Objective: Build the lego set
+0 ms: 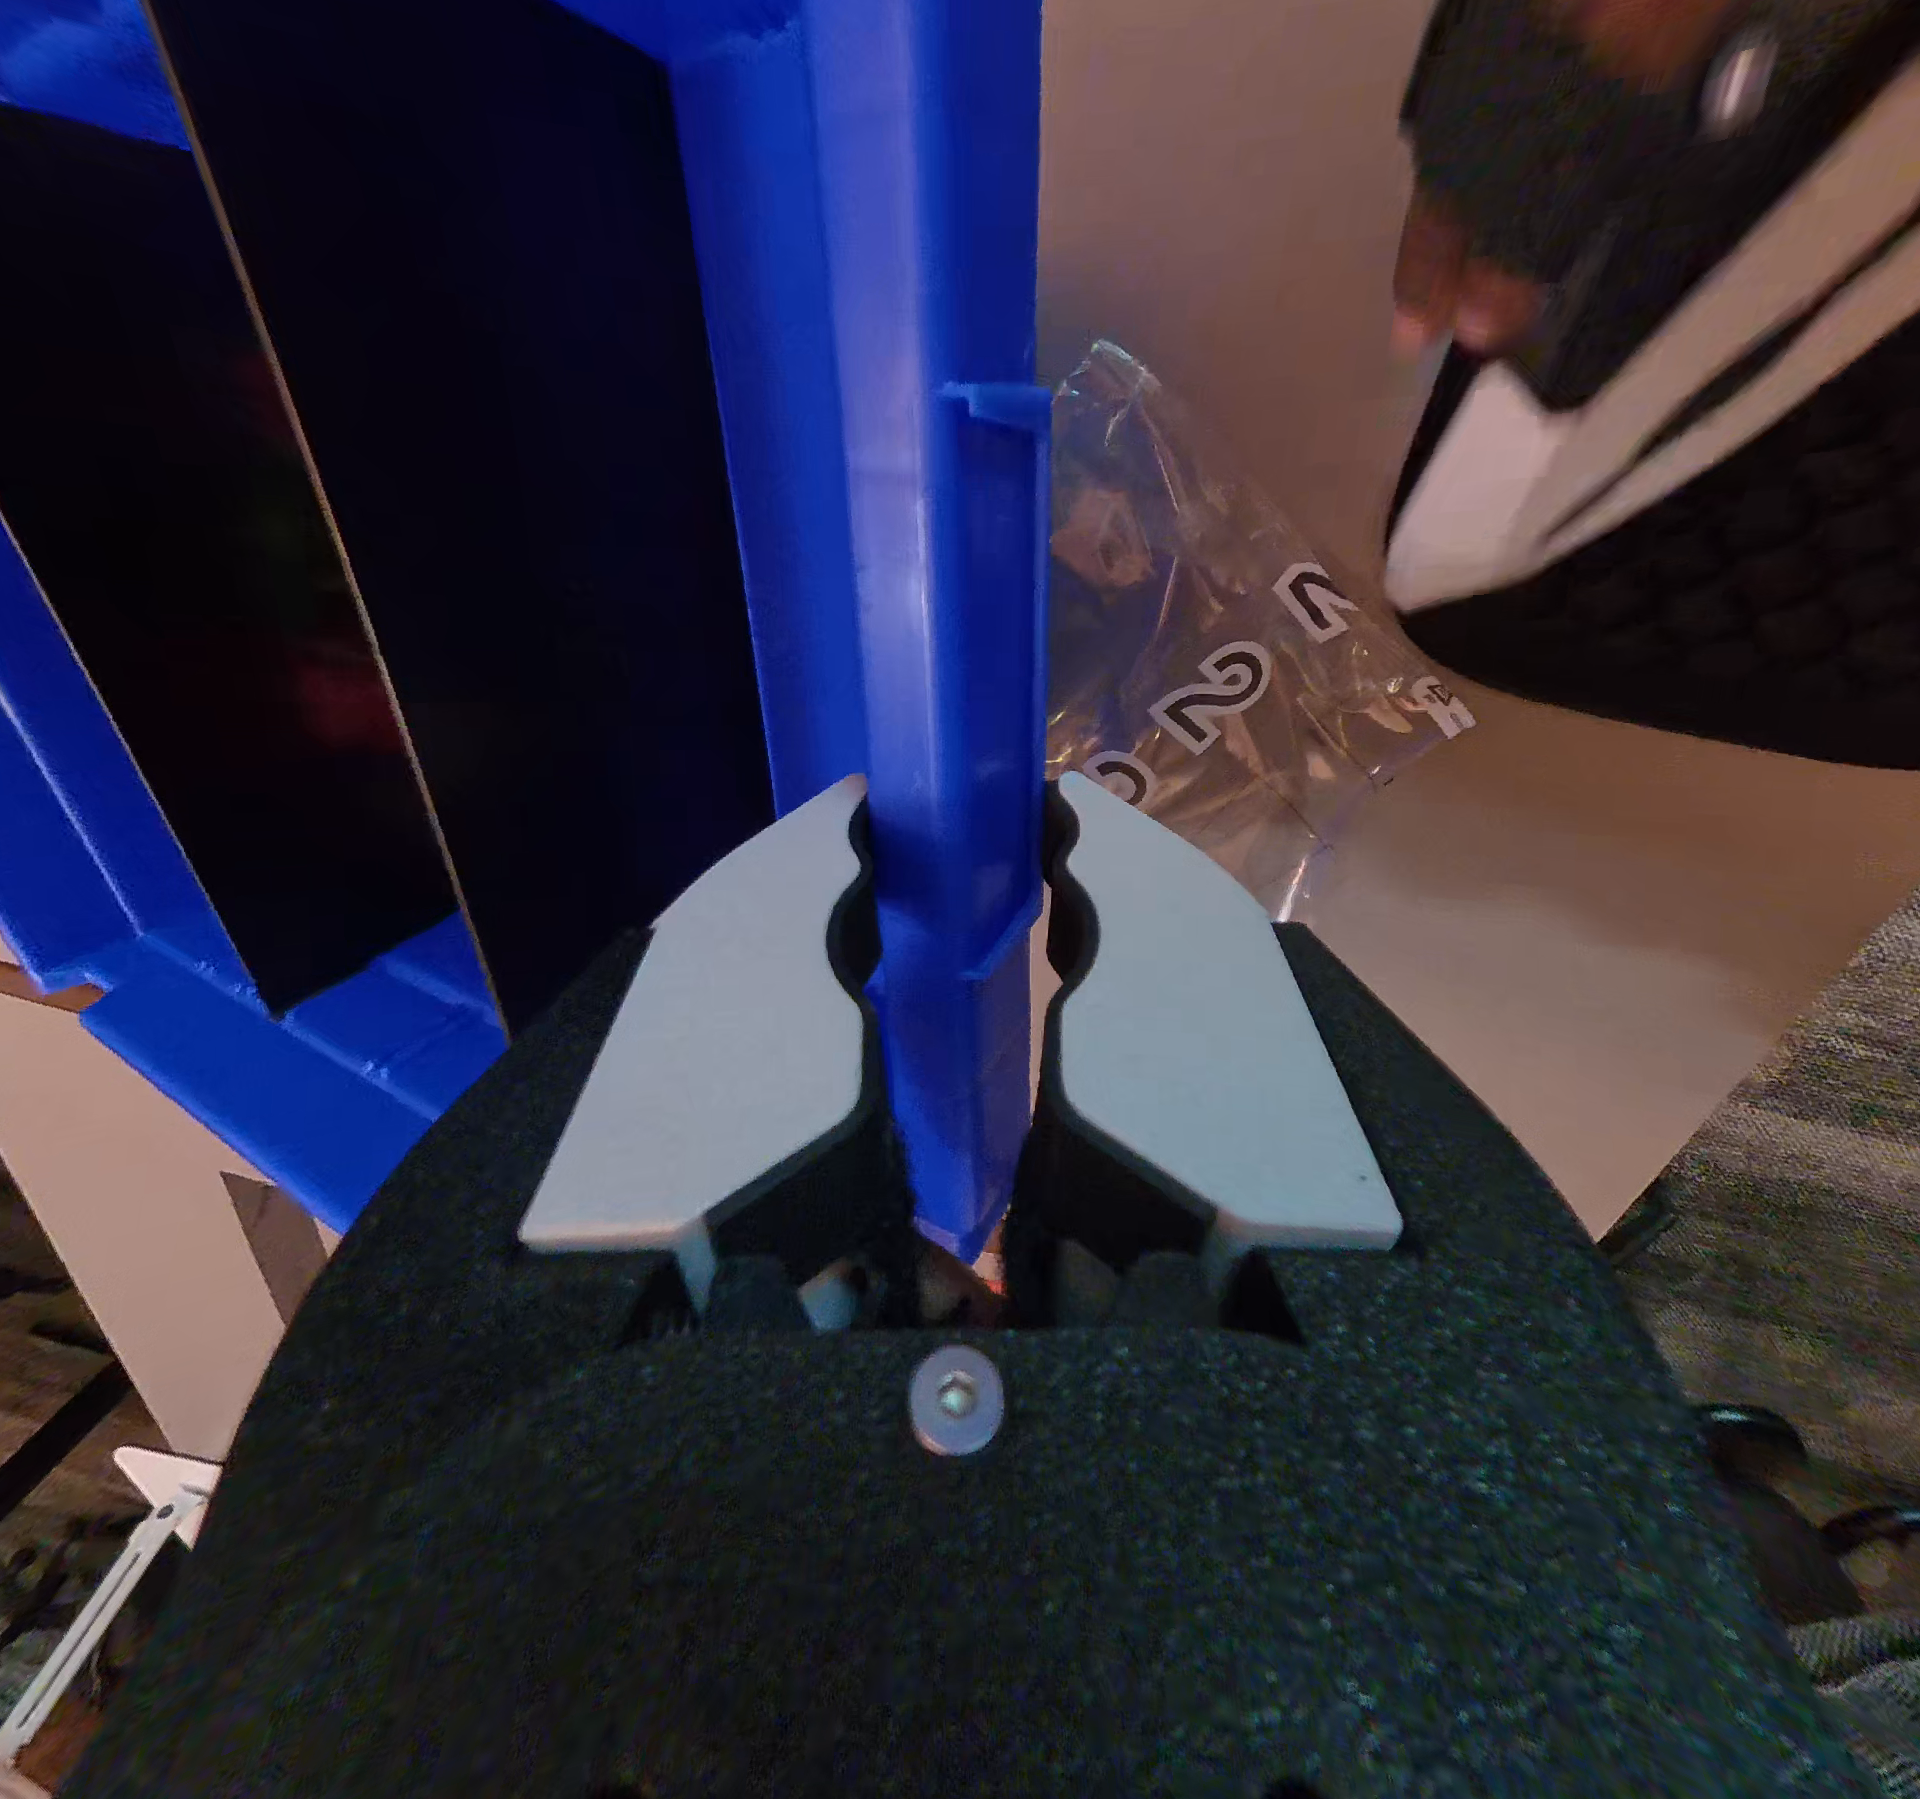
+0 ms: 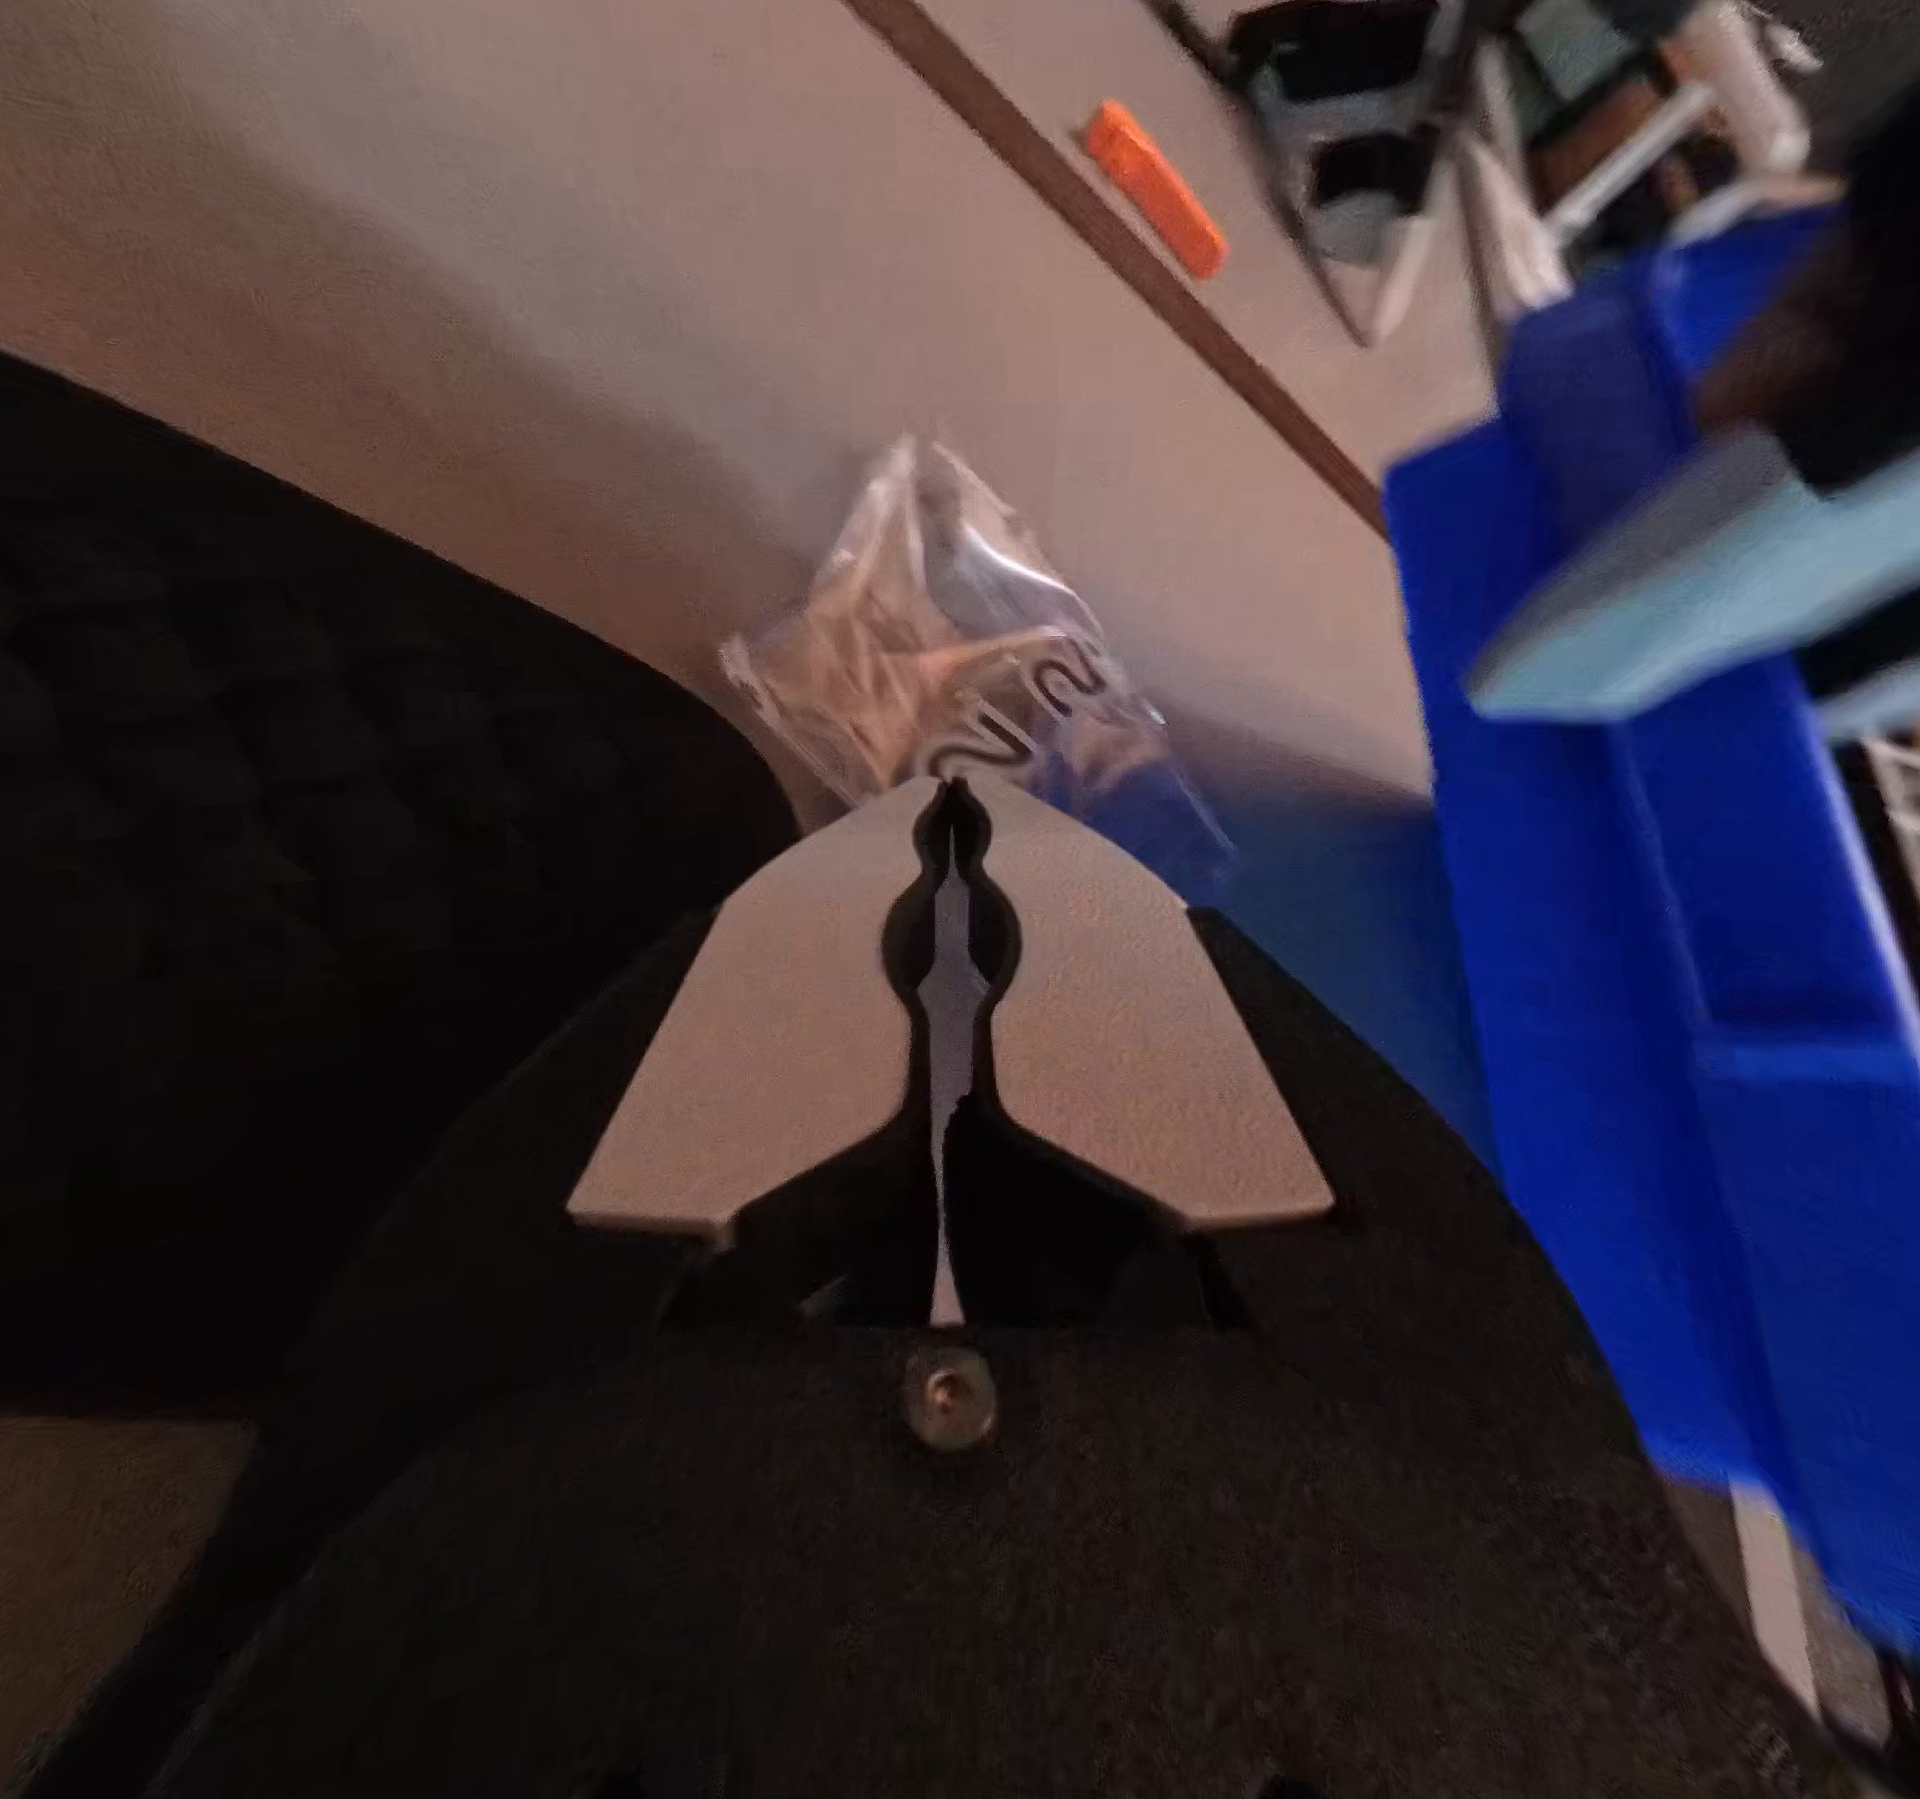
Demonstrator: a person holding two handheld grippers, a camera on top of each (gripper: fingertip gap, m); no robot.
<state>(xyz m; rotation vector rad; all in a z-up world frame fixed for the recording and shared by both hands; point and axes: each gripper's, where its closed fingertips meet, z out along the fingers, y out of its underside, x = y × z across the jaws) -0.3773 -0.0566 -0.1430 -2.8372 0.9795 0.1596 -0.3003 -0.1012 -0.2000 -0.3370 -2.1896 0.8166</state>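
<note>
My left gripper (image 1: 961,793) is shut on the upright wall of a blue plastic bin (image 1: 727,191); both pads press on the wall. The bin (image 2: 1662,1022) also shows at the right of the right wrist view, with a grey finger (image 2: 1662,606) of the left gripper on it. A clear plastic bag of pieces (image 1: 1195,689) lies on the table to the right of the bin. My right gripper (image 2: 951,793) is shut at the near edge of the bag (image 2: 935,648), with a pale strip of film between its pads. The view is blurred.
A black mat (image 2: 312,814) lies left of the bag and also shows in the left wrist view (image 1: 1714,606). An orange piece (image 2: 1153,191) lies near the beige table's (image 2: 520,191) far edge. A chair (image 2: 1351,139) stands beyond the table.
</note>
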